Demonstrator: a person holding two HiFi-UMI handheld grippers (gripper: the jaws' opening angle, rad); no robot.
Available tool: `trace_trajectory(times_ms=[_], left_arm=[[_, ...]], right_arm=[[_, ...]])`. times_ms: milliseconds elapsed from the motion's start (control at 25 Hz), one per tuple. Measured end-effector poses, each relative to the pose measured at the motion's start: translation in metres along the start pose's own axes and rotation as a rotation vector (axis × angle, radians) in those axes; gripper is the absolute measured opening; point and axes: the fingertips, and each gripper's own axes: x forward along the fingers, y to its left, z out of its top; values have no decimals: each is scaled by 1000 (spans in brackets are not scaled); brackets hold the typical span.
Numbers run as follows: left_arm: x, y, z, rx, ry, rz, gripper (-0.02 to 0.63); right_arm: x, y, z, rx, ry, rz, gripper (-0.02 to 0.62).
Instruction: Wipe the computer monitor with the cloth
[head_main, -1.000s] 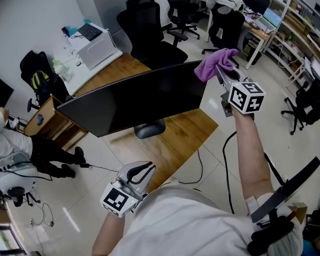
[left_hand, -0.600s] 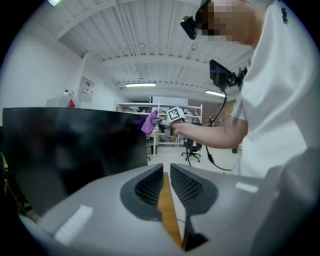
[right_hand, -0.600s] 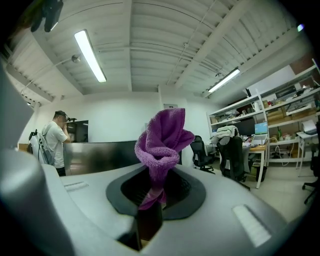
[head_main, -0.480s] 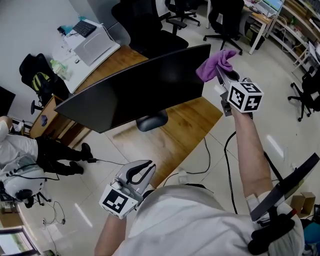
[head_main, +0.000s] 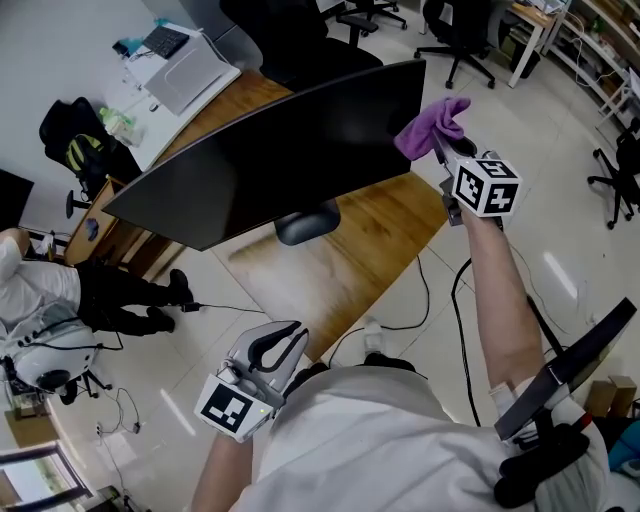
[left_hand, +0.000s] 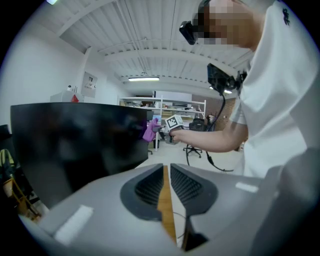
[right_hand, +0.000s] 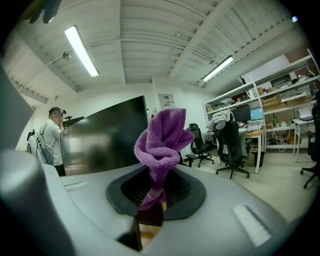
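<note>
Right gripper (head_main: 443, 152), head view: clamped on the purple cloth (head_main: 430, 122), held just beside the right edge of the monitor (head_main: 270, 160); contact I can't confirm. Left gripper (head_main: 272, 348) hangs low off the tabletop (head_main: 350, 255).

Left gripper view: jaws all but together, nothing between them.

Right gripper view: cloth bunched upright in the jaws, dark screen beside it. Wiping looks barely started, with the whole screen left. No containers in play.

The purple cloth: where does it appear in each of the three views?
Head view: upper right, the cloth beside the monitor's right edge.
Left gripper view: small, near centre, beside the monitor's right edge.
Right gripper view: centre, held between the jaws.
Shared landmark: the dark monitor.
</note>
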Motion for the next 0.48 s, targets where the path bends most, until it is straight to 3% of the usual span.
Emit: trace_trajectory(times_ms=[480], left_arm=[[-6, -6, -8, -21, 58, 28, 64]], right_arm=[[12, -12, -73, 50, 87, -20, 51]])
